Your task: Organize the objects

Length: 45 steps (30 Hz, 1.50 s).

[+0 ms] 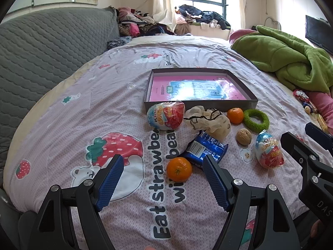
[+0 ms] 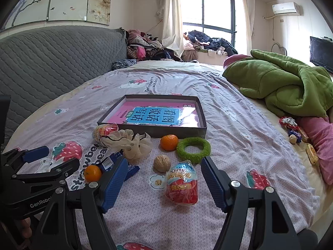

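Both wrist views look down-forward, close over the bed (image 1: 62,125), sharing the box (image 1: 235,103).

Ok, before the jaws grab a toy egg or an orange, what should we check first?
1. Left gripper jaws wide open, nothing held: ok.
2. Right gripper jaws wide open, nothing held: ok.
3. Near orange just ahead of the left jaws, top clear: ok.
4. Near toy egg lying between the right jaws, not pinched: ok.
5. Box open with room inside: ok.
6. Blue packet touching that orange, might shift: cannot tell.
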Tool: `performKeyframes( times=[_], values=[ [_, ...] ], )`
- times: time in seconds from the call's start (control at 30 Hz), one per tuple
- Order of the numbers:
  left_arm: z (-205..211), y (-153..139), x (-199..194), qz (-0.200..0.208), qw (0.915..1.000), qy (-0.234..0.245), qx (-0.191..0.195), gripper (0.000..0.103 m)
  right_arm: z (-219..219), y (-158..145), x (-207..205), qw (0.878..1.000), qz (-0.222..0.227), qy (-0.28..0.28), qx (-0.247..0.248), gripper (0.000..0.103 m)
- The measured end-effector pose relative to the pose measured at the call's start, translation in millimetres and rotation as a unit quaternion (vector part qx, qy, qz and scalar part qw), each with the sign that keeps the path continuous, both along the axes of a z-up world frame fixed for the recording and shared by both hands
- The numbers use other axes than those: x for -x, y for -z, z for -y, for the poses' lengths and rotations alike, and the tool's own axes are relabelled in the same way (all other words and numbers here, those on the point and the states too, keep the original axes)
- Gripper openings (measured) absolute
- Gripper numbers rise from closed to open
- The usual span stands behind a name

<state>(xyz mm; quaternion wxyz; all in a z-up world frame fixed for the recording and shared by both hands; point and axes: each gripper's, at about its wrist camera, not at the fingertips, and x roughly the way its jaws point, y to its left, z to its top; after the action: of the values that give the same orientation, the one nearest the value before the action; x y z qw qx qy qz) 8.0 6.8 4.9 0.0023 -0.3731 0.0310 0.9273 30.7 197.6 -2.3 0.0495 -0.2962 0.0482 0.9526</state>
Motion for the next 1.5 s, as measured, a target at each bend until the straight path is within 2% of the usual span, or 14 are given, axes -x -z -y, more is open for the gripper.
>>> performKeyframes(
  times=[0.6, 0.97, 1.5],
  values=[
    [-0.2, 1.0, -1.0, 0.001, 1.0000, -0.001, 0.001, 0.079, 0.4, -0.3, 0.0, 1.000, 0.000, 0.003, -0.001, 0.072],
    [2.1, 18.8, 3.7, 0.038, 0.9993, -0.002, -0.005, 0.079, -2.9, 12.5, 4.1, 1.000, 0.029, 0.005, 0.006, 0.072],
    [2.6, 35.3, 2.1, 0.064, 0.9979, 0.005, -0.006, 0.079, -8.1, 27.0, 5.4, 0.998, 0.055, 0.010, 0.009, 0.072]
  ],
)
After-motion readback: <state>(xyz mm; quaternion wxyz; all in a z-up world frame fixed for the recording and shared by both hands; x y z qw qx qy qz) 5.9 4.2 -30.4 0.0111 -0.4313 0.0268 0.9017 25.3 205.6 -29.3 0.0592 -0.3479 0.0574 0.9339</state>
